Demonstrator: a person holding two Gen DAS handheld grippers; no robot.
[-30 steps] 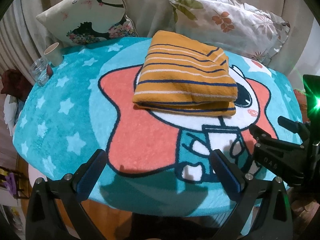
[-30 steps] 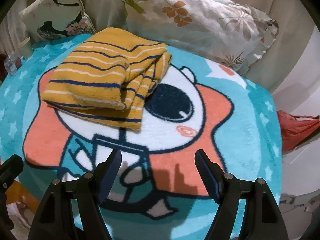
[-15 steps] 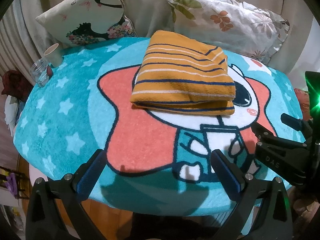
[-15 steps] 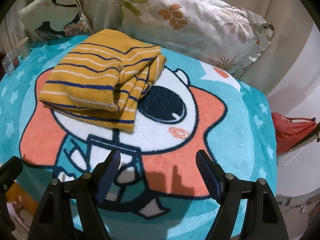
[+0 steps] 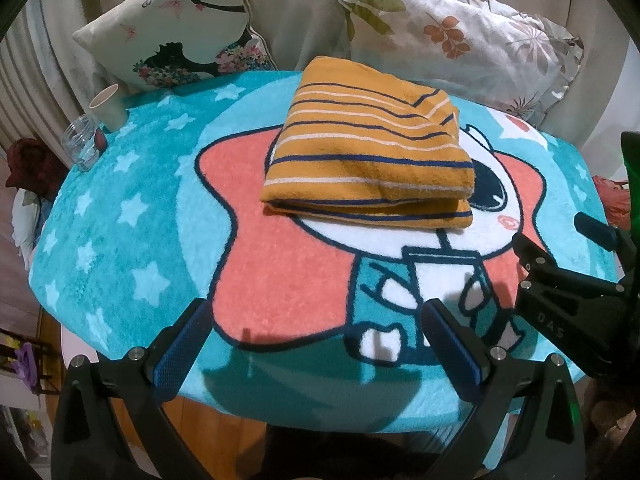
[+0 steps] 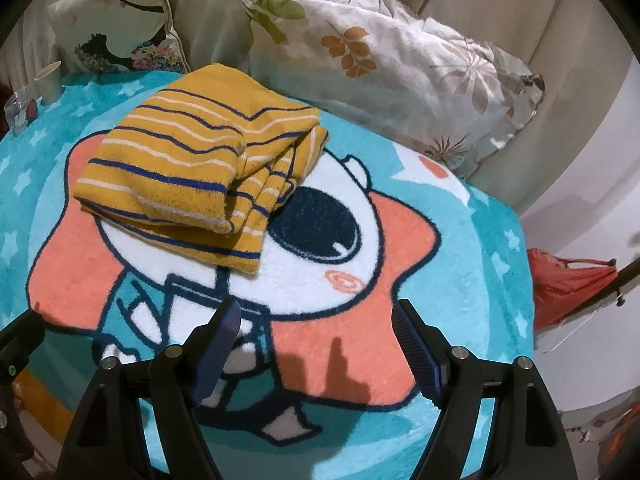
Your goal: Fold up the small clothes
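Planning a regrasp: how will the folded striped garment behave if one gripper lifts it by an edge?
The striped garment looks like soft knit folded in loose layers, so it would probably droop and unfold. Likely light. The fluffy mat under it may drag on it if pushed.

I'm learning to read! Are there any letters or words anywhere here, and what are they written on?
"DAS", in small pale letters on the black body of the right gripper, seen from the left wrist view.
No other text shows: the striped garment, the mat, the pillows and the paper cup carry only patterns or nothing.
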